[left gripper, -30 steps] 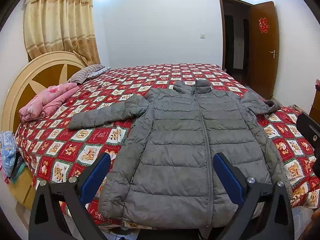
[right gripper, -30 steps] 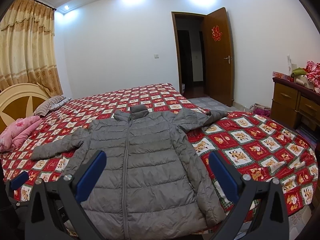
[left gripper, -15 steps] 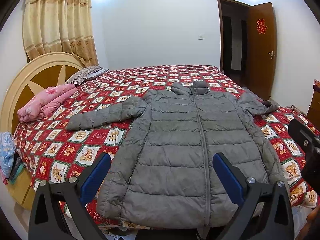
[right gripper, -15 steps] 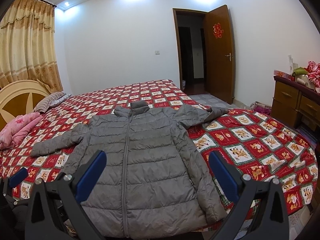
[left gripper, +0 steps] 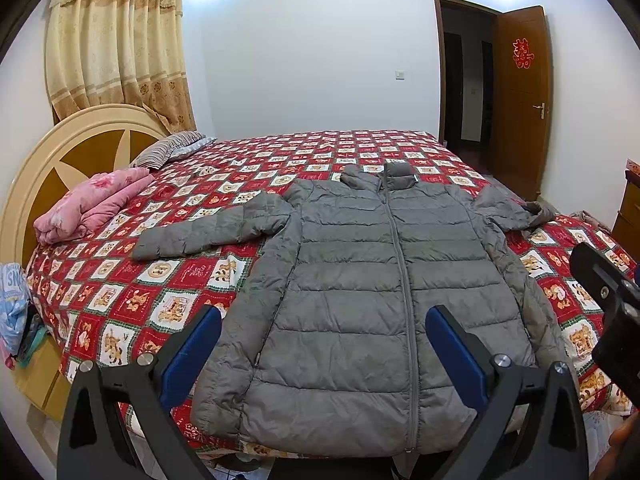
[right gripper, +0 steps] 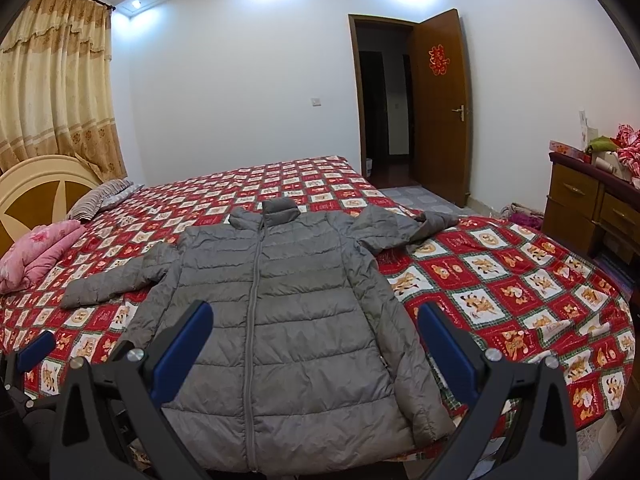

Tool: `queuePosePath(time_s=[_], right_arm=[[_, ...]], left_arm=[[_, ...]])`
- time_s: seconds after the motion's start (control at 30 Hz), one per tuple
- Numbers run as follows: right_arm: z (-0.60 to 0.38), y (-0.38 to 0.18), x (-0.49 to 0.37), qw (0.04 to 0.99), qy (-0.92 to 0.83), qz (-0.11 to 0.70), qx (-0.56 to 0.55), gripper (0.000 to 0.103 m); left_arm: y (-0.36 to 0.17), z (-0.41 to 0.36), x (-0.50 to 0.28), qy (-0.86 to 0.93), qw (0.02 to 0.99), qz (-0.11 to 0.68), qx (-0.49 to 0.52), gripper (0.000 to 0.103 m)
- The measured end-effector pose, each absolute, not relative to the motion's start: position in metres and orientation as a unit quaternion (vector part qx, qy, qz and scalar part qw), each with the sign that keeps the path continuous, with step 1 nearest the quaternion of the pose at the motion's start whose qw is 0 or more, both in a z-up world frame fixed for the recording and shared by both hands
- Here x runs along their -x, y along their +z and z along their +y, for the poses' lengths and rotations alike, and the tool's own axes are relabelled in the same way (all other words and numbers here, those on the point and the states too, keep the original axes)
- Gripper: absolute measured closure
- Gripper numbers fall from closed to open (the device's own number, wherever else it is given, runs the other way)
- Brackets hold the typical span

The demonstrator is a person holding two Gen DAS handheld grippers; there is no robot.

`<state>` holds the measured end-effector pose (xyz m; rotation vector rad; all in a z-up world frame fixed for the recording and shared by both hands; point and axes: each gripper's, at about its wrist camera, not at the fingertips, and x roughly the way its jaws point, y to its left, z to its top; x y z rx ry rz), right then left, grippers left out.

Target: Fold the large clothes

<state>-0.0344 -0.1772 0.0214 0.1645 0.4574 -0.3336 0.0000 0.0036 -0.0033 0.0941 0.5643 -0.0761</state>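
A grey puffer jacket [left gripper: 360, 300] lies flat and zipped on the red patterned bed [left gripper: 168, 304], collar away from me, hem at the near edge, both sleeves spread out to the sides. It also shows in the right wrist view [right gripper: 280, 312]. My left gripper [left gripper: 323, 346] is open and empty, held above the hem. My right gripper [right gripper: 314, 340] is open and empty, also above the jacket's lower part. Part of the right gripper [left gripper: 612, 304] shows at the right edge of the left wrist view.
A folded pink blanket [left gripper: 92, 204] and a striped pillow [left gripper: 168, 152] lie by the headboard [left gripper: 52, 152]. A wooden dresser [right gripper: 592, 204] stands at the right. A door [right gripper: 440, 108] is open at the back. Clothes [left gripper: 12, 312] hang off the bed's left corner.
Both grippers have drawn slightly nearer the jacket and tilted a little; the jacket has not moved. Both stay open.
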Motion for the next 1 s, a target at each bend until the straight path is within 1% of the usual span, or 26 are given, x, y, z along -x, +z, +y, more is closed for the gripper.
queuePosePath(time_s=[0.4,0.67,0.83,1.0], right_arm=[[-0.175,0.020,0.034,0.956,-0.163,0.228,-0.080,0.000],[-0.179,0.011,0.027,0.953,-0.162,0.242,-0.081,0.000],[-0.186,0.007,0.016,0.950,-0.166,0.252,-0.081,0.000],[-0.206,0.009,-0.008,0.947,-0.172,0.261,-0.074,0.000]], left_arm=[[-0.006,0.000,0.001,-0.040,0.958,0.279,-0.047,0.001],[-0.016,0.000,-0.006,-0.044,0.954,0.293,-0.048,0.001],[-0.026,0.000,-0.021,-0.049,0.948,0.310,-0.045,0.001],[-0.027,0.008,-0.055,-0.085,0.940,0.329,-0.019,0.001]])
